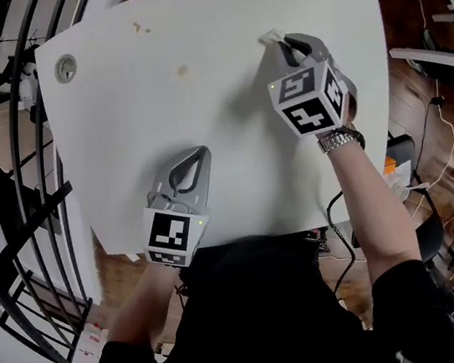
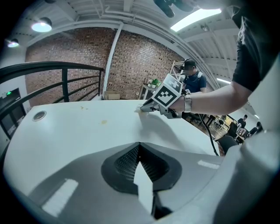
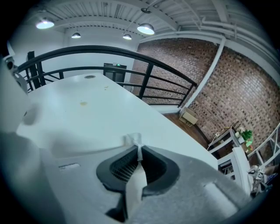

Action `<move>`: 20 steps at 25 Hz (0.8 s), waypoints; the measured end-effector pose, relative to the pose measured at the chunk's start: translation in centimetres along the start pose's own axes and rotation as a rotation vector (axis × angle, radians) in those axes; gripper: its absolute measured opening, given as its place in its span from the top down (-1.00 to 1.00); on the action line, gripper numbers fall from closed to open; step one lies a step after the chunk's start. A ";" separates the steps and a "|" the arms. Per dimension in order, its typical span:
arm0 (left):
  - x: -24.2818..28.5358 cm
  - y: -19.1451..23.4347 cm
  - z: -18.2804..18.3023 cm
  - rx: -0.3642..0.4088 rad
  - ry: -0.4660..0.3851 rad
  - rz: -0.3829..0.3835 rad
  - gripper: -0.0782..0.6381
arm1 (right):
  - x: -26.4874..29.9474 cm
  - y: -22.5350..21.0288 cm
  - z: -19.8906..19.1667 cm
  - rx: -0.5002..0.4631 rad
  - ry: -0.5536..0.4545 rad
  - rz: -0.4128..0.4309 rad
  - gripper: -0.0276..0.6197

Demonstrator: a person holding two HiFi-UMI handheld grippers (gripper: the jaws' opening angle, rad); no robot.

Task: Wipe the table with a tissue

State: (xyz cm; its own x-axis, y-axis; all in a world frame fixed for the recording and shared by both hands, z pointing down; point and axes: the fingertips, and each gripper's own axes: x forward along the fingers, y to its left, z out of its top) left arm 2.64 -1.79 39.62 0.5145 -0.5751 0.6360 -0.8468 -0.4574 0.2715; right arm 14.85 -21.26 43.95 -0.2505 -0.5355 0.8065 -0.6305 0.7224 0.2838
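On the white table (image 1: 228, 134) a brownish stain (image 1: 183, 70) lies near the middle, and smaller specks (image 1: 137, 27) sit at the far edge. My right gripper (image 1: 280, 39) rests low on the table's right part, shut on a small white tissue (image 1: 271, 37) that pokes out past its tips (image 3: 132, 140). The stain (image 3: 83, 103) lies ahead of it to the left. My left gripper (image 1: 200, 151) rests on the near part of the table, shut with nothing held (image 2: 139, 145). From it I see the right gripper (image 2: 146, 106) across the table and the stain (image 2: 103, 122).
A round grommet (image 1: 66, 68) sits in the table's far left corner. A black railing (image 1: 5, 167) runs along the left side. White shelving (image 1: 437, 1) stands to the right over a wooden floor. A person (image 2: 190, 78) stands far behind the table.
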 end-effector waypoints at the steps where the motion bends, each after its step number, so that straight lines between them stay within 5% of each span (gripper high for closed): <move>1: 0.1 -0.1 0.0 0.001 0.001 -0.002 0.75 | -0.1 -0.4 -0.4 0.006 0.004 -0.006 0.87; 20: 2.9 -3.1 1.0 0.025 0.027 -0.025 0.75 | -0.9 -5.7 -5.9 0.074 0.039 -0.053 0.87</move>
State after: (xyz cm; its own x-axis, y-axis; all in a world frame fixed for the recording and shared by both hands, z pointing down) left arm 6.91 -2.71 39.86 0.5314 -0.5447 0.6488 -0.8299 -0.4884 0.2698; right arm 23.01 -22.31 44.68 -0.1872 -0.5534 0.8116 -0.6948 0.6587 0.2889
